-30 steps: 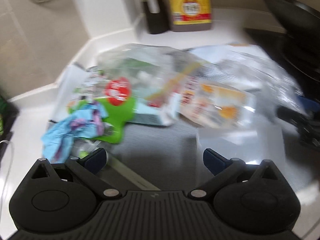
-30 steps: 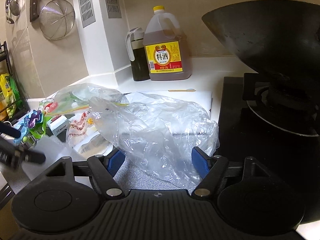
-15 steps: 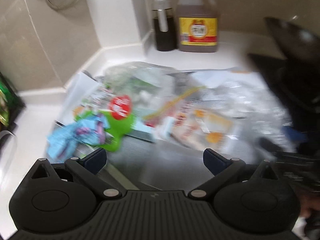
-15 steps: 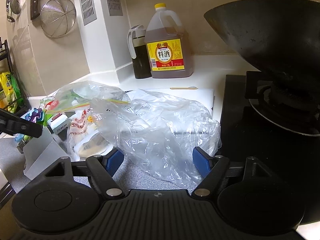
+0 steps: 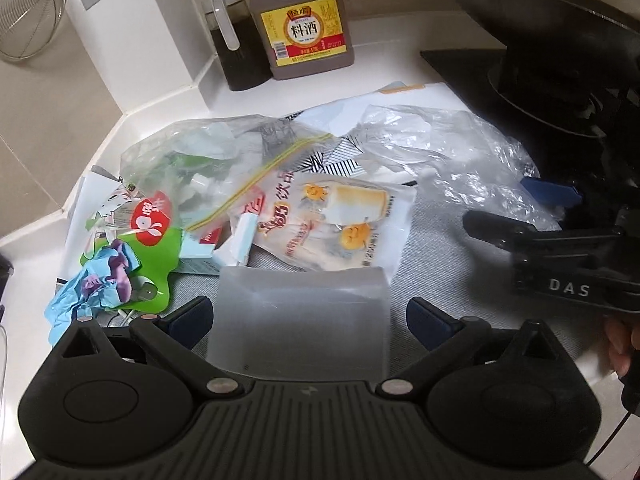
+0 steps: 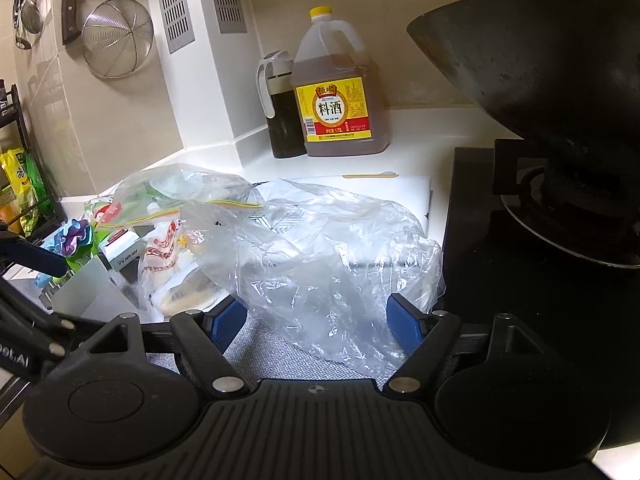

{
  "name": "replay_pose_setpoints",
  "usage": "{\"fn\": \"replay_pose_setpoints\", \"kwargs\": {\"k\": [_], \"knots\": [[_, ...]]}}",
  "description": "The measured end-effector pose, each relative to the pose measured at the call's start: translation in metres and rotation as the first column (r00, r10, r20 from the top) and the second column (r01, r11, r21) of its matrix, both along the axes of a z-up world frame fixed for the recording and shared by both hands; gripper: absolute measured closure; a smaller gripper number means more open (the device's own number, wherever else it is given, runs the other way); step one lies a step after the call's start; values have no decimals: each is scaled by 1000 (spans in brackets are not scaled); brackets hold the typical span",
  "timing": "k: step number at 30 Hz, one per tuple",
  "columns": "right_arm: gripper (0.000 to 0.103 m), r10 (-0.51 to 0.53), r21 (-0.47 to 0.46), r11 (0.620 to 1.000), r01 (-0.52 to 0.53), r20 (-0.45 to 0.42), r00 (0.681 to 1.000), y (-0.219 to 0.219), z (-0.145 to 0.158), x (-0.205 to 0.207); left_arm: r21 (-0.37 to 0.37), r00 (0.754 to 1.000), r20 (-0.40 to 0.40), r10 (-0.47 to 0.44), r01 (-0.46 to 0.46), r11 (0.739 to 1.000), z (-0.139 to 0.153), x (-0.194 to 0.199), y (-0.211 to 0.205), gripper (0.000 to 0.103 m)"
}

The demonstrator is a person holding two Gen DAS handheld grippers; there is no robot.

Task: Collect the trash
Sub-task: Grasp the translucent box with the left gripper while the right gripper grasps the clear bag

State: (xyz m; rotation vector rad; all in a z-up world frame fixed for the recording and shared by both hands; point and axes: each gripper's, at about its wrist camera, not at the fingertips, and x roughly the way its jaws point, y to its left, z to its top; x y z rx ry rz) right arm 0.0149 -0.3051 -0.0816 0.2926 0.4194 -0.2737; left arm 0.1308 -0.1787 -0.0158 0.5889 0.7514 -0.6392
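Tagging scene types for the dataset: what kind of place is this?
A home kitchen counter, most likely. A wok sits on a black gas stove, a jug of cooking wine stands against the wall, and a strainer hangs from the tiles.

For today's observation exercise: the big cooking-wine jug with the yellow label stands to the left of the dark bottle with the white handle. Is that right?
No. In the right wrist view the cooking-wine jug stands to the right of the dark bottle, not the left; the label is yellow as stated.

trash pile (image 5: 280, 208) ahead, wok (image 6: 540, 80) crowding right
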Motion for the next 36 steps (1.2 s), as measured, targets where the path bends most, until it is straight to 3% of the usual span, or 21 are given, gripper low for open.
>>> {"fn": "replay_pose_setpoints", "kwargs": {"k": [5,10,13,14,15,16,18,21,27,36], "knots": [[22,8,-6,1000,-8,-10,1000,1,0,2,13,998,-64,22,-21,1000,-11,23,6,0],[11,44,-26,999,-45,-43,998,4,1,8,5,994,-103,36,-35,999,-22,37,9,0],[10,60,-59,996,-65,-77,995,9,1,14,9,992,-114,48,-47,999,-23,39,10,0],[14,65,-73,995,-71,-79,995,11,1,14,2,993,-101,59,-59,998,-22,38,11,0],[31,73,-87,993,-80,-73,995,13,1,13,-9,994,-87,70,-71,997,-19,36,13,1],[61,83,-99,991,-90,-69,994,16,0,11,-22,994,-74,76,-78,997,-16,35,15,2],[84,79,-124,988,-87,-67,995,19,0,9,-56,995,-57,85,-88,995,-8,32,22,2],[91,66,-142,987,-69,-27,997,22,4,0,-94,994,-48,101,-105,990,4,28,35,2],[91,31,-167,986,-17,81,996,23,26,-24,-155,990,-29,135,-138,978,26,12,60,2],[91,72,-183,983,-33,213,974,41,61,-62,-189,979,76,189,-172,967,55,-54,101,2]]}}
